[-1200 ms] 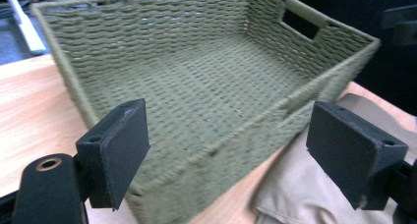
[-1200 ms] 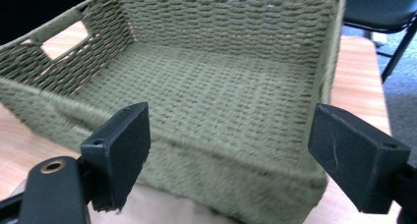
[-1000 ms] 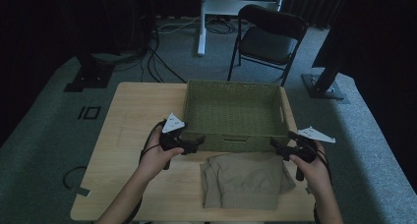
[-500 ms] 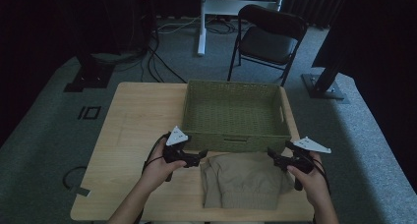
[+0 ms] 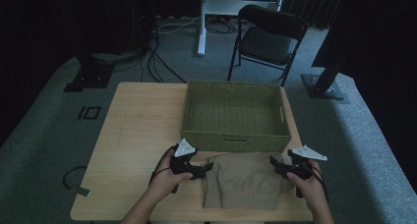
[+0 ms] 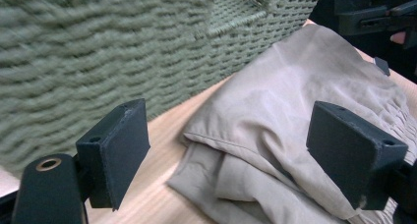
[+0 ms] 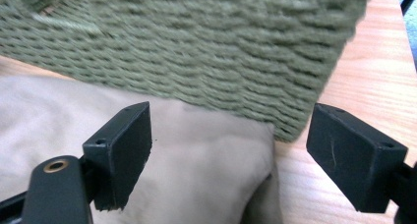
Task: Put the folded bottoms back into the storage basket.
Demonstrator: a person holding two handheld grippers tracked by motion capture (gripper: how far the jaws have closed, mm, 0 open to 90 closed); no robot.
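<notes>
A folded beige garment lies on the wooden table just in front of a green woven basket. My left gripper hovers at the garment's left edge, jaws wide open, nothing between them. In the left gripper view the folded garment lies ahead between the open jaws, with the basket wall behind. My right gripper sits at the garment's right edge, open too. Its own view has the garment's corner under the open jaws, right against the basket.
The basket is empty and stands at the table's far middle. A black folding chair and a white stand are on the carpet beyond the table. Bare table top lies to the left of the basket. Cables trail on the floor at left.
Both hands have come down and toward the near edge, from beside the basket's front wall to the two sides of the folded garment. Jaws stay open.
</notes>
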